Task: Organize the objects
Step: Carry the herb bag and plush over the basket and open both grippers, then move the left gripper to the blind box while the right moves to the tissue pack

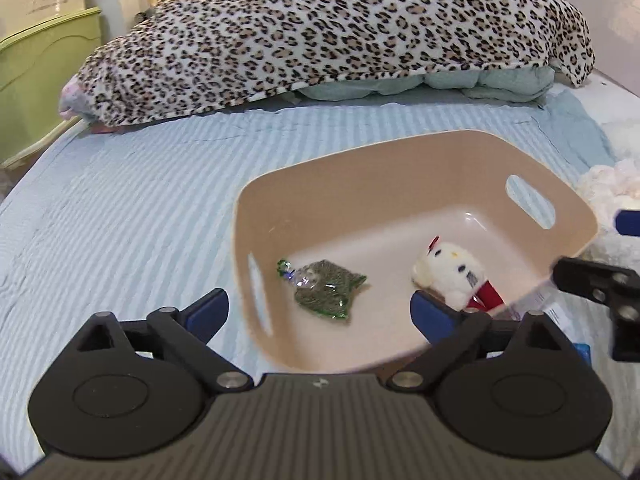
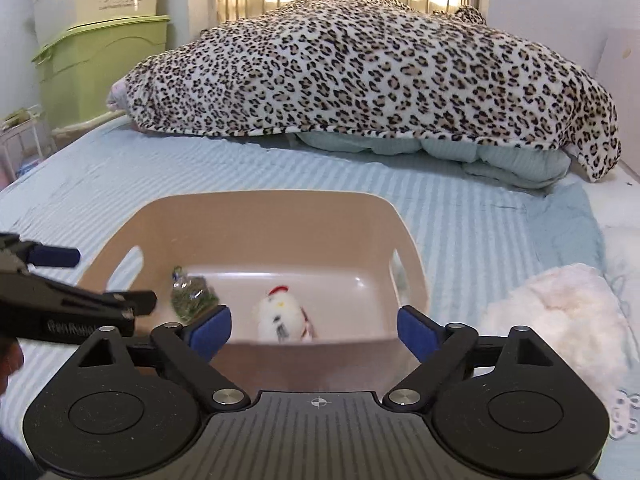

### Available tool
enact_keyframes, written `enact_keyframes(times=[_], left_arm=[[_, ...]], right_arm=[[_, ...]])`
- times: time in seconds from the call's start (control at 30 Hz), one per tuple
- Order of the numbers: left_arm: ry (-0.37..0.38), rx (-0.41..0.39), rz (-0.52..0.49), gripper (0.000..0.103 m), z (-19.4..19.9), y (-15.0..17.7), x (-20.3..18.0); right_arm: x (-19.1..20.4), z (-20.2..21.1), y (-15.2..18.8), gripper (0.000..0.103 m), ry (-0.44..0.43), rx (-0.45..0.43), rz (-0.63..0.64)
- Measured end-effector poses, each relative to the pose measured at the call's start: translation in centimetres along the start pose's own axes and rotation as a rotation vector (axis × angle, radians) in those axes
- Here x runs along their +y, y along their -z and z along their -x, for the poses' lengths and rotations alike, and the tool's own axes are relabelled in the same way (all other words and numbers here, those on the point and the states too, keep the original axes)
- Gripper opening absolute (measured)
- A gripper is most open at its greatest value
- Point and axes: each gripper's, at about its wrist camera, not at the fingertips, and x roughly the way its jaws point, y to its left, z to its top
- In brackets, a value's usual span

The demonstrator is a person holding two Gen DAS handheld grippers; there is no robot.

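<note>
Inside the beige basket (image 1: 360,152) on the bed, the crinkly green packet (image 1: 326,290) lies left, light and slippery; the white plush toy (image 1: 448,270) sits right, soft, best pinched mid-body. Left gripper (image 1: 320,312) and right gripper (image 2: 314,330) both gape wide, empty.

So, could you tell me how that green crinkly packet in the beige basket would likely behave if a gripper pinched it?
The green packet looks like thin, shiny plastic, so it would probably crumple and slip. It lies flat and thin in the basket, so it is likely light and won't roll.
</note>
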Motion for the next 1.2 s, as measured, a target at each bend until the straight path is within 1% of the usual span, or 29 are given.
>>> enact_keyframes(times=[0.1, 0.17, 0.27, 0.33, 0.43, 0.53, 0.63, 0.87, 1.03, 1.2], left_arm=[[-0.031, -0.017, 0.004, 0.098, 1.9, 0.8, 0.6], [-0.05, -0.027, 0.015, 0.098, 3.0, 1.4, 1.1], [-0.045, -0.007, 0.032, 0.098, 3.9, 2.4, 1.9], [-0.048, 0.002, 0.039, 0.098, 4.5, 3.4, 2.2], [-0.051, 0.025, 0.024, 0.098, 4.7, 5.0, 2.2], [-0.046, 0.059, 0.008, 0.098, 4.4, 6.5, 1.9], [-0.034, 0.093, -0.002, 0.098, 3.8, 7.7, 1.7], [-0.03, 0.185, -0.04, 0.098, 1.4, 9.7, 1.3], [-0.028, 0.246, -0.037, 0.098, -0.3, 10.6, 1.4], [-0.017, 0.266, -0.033, 0.098, -1.3, 11.1, 1.7]], right_arm=[[-0.7, 2.2, 1.1, 0.099, -0.023, -0.01, -0.033], [-0.9, 2.9, 1.9, 0.1, -0.035, -0.004, -0.041], [-0.7, 3.2, 3.1, 0.1, -0.01, 0.014, -0.021], [-0.6, 3.3, 4.0, 0.101, -0.01, 0.027, -0.01], [-0.4, 2.8, 5.0, 0.101, -0.01, 0.055, -0.013], [-0.1, 1.8, 6.0, 0.101, 0.008, 0.091, 0.001], [0.1, 0.5, 7.1, 0.101, 0.005, 0.137, -0.001], [-0.4, -2.0, 9.2, 0.101, -0.013, 0.234, -0.053], [-1.3, -2.8, 10.2, 0.102, -0.032, 0.268, -0.119], [-1.9, -3.5, 10.7, 0.102, -0.042, 0.279, -0.162]])
